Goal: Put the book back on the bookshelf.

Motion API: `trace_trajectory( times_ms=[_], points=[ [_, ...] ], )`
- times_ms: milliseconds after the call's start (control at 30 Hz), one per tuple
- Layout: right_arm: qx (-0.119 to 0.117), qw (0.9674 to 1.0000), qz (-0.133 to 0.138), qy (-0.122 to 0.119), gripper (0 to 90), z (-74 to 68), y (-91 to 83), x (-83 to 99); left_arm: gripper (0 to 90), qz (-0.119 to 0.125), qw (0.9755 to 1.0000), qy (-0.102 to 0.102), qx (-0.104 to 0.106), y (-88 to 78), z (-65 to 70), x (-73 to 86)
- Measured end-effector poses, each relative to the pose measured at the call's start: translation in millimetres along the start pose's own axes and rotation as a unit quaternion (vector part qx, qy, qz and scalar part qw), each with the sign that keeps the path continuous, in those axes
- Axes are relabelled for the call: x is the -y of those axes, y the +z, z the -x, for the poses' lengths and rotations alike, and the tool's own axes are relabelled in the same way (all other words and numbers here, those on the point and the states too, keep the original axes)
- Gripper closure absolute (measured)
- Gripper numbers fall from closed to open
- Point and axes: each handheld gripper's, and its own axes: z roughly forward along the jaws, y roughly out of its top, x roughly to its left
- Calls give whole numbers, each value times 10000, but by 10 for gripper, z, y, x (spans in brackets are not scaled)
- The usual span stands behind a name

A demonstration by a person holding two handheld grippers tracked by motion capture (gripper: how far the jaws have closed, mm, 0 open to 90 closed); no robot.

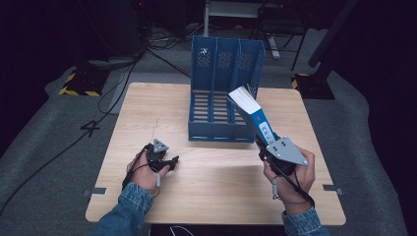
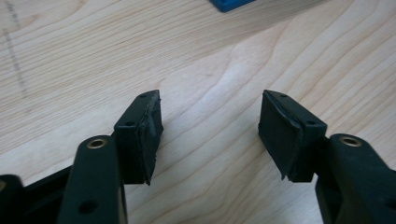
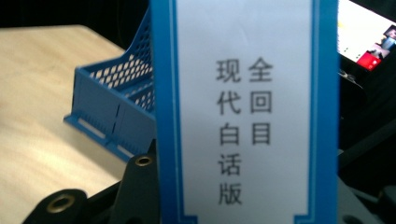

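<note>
A: What's the right gripper (image 1: 268, 142) doing?

B: It's clenched on a blue book (image 1: 252, 114), gripping it at the lower end. The book rises from the jaws, tilted up and away towards the blue file rack (image 1: 222, 93), with its top end above the rack's right-hand slot. In the right gripper view the book's spine (image 3: 245, 107) stands straight up between the jaws, a white label with dark characters facing the camera, and the rack (image 3: 116, 112) sits behind it to the left.

A: Is the book touching the rack?

B: I can't tell; from above, its upper end overlaps the rack's front right part.

A: And the left gripper (image 1: 173, 160)?

B: Released. Its jaws stand apart with nothing between them, just bare wooden table (image 2: 219, 70) beneath. It sits low over the table, well to the left of the book, in front of the rack's left corner.
</note>
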Motion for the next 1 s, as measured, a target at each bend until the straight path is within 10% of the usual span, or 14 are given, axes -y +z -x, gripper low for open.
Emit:
trace_trajectory(
  times_ms=[1000],
  points=[
    [207, 9931, 31, 1156, 619, 582, 740, -586, 349, -13, 9989, -284, -369, -233, -148, 228]
  ],
)
